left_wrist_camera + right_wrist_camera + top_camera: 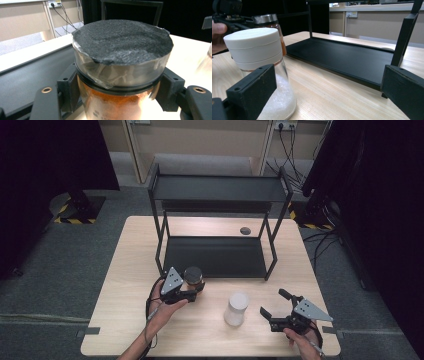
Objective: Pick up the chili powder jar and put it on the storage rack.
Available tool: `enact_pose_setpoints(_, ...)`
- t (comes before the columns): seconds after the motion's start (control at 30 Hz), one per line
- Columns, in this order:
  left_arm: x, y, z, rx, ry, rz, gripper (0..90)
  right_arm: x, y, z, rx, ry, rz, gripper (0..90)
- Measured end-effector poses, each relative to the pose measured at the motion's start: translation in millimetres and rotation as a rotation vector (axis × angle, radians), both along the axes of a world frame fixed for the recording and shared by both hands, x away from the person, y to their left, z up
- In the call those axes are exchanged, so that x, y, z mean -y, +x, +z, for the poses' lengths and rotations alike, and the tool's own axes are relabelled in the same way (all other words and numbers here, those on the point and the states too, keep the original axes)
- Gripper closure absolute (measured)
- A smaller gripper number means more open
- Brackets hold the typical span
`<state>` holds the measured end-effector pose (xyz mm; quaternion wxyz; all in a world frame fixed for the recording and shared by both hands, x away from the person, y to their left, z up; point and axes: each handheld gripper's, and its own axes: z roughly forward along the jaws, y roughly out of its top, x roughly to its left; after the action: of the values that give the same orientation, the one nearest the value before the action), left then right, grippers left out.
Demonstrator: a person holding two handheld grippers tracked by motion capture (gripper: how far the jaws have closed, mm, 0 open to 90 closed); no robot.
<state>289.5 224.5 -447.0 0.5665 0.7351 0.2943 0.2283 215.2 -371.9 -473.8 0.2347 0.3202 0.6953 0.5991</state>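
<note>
At the lower right of the high view, the right gripper (274, 304) rests with jaws spread open beside the white-lidded jar (236, 309) on the counter (120, 320). Left of centre, the left gripper (192, 287) clamps the dark-lidded spice jar (193, 276) before the black shelf rack (216, 256).

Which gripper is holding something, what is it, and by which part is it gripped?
The left gripper is shut on the spice jar, its jaws clamping the neck just under the lid. The right gripper is open, holding nothing.
</note>
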Motion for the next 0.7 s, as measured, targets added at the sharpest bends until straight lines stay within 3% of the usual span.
enact_pose_setpoints(0.2, -3.2, 0.0, 13.1, 0.005, -0.031, -0.010, 31.8, -0.2, 0.8, -0.5, -0.004, 0.002, 0.002, 0.5)
enact_pose_setpoints(0.7, -5.8, 2.9, 49.9, 0.017, -0.019, -0.008, 31.8, -0.7, 0.9, -0.6, -0.005, 0.002, 0.000, 0.6)
